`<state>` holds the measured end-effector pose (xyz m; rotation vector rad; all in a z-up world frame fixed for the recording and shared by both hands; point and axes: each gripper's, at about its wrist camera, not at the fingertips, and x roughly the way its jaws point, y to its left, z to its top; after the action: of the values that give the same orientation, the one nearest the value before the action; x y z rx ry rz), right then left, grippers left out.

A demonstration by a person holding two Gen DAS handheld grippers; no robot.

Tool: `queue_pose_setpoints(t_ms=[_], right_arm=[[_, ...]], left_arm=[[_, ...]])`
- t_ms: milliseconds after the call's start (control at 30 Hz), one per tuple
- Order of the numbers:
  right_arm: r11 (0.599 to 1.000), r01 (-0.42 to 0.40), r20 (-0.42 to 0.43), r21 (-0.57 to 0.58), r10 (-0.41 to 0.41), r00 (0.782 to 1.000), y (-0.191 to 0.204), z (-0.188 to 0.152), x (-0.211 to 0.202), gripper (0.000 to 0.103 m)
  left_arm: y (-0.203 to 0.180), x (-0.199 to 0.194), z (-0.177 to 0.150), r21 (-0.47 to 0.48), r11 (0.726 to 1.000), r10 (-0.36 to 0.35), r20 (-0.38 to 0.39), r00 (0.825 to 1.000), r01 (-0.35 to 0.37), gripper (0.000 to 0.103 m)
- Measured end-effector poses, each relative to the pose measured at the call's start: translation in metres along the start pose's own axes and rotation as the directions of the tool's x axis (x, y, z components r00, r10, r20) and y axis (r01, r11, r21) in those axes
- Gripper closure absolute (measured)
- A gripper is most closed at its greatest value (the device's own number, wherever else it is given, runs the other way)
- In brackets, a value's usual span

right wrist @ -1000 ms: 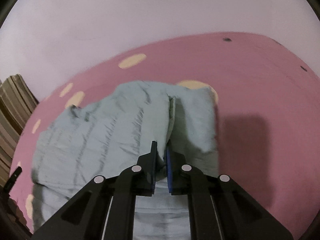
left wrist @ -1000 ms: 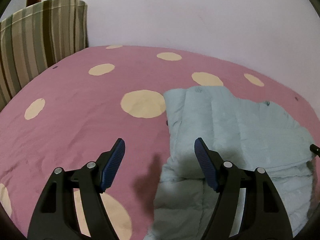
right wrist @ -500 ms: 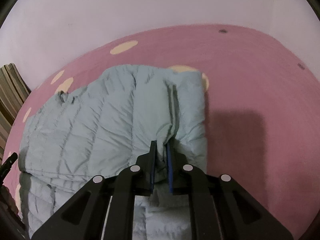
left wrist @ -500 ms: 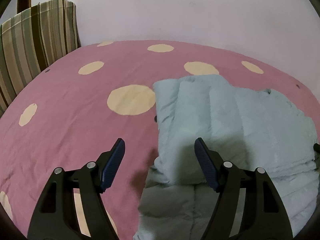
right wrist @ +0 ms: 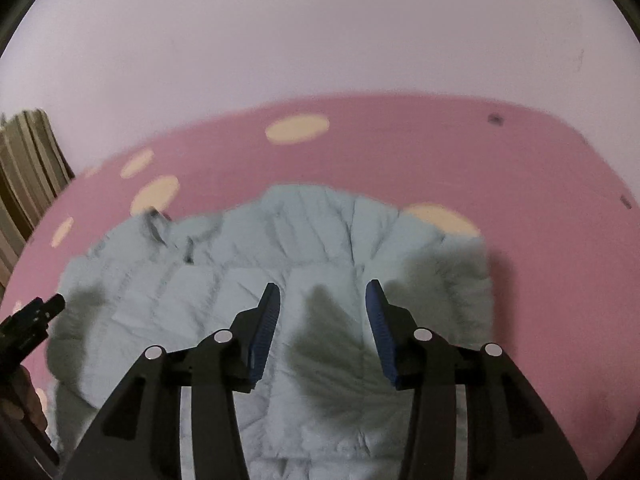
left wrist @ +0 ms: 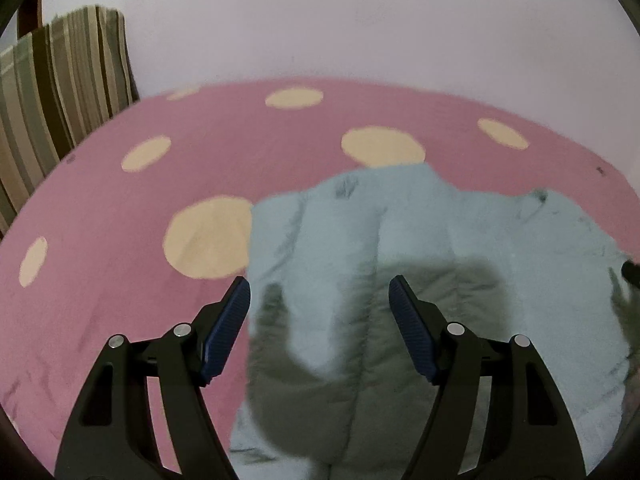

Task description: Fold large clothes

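Observation:
A pale blue quilted jacket (left wrist: 400,248) (right wrist: 280,248) lies folded on a pink bed sheet with cream dots (left wrist: 120,220) (right wrist: 520,168). My left gripper (left wrist: 320,292) hovers open over the jacket's left edge, nothing between its blue pads. My right gripper (right wrist: 322,300) stands over the jacket's right part; its jaws are opening and the pads are off the fabric. The left gripper's tip (right wrist: 36,316) shows at the left edge of the right wrist view, with a hand (right wrist: 20,404) below it.
A striped cushion (left wrist: 60,92) (right wrist: 28,160) leans at the bed's far left. A plain pale wall (left wrist: 360,20) runs behind the bed. Bare pink sheet lies left and right of the jacket.
My right gripper has let go of the jacket fold and its jaws have parted. The fold now lies flat. My left gripper has shifted right, over the jacket's edge, still open.

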<state>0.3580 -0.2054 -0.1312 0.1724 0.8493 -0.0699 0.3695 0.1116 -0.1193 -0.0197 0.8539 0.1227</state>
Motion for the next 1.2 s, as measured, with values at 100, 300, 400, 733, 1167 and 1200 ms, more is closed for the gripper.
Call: queue_pose_setpoints(t_ms=[100,300,400,733,1167,1200], right_arm=[[1.0,0.026,-0.059,0.008,-0.025,0.998,-0.006,-0.014,0.025,0.058],[1.0,0.026,-0.062,-0.017,-0.027,0.998,-0.009,-0.031,0.045,0.057],[1.0,0.02,-0.052,-0.015,-0.02,0.998,-0.011,-0.031,0.039,0.057],[1.0,0.016,-0.036,-0.019,-0.016,0.999,-0.014,-0.061,-0.01,0.057],[0.999,0.021,-0.049,-0.024,-0.023,0.999,-0.016,-0.078,0.011,0.056],[1.0,0.014,-0.041,-0.017,-0.015,0.999,-0.017,-0.077,0.005,0.056]], left_arm=[[-0.003,0.02,-0.007,0.014,1.0,0.026,-0.043,0.999,-0.025,0.031],[-0.008,0.045,-0.022,0.029,0.999,0.022,-0.084,0.996,-0.02,0.029],[-0.007,0.037,-0.018,0.031,0.999,0.034,-0.074,0.997,-0.032,0.03],[-0.023,-0.008,-0.041,0.07,0.997,-0.017,-0.046,0.999,0.02,0.031],[-0.026,0.008,-0.051,0.072,0.997,0.014,-0.066,0.998,-0.01,0.028],[-0.024,0.002,-0.051,0.065,0.998,0.01,-0.066,0.998,-0.006,0.028]])
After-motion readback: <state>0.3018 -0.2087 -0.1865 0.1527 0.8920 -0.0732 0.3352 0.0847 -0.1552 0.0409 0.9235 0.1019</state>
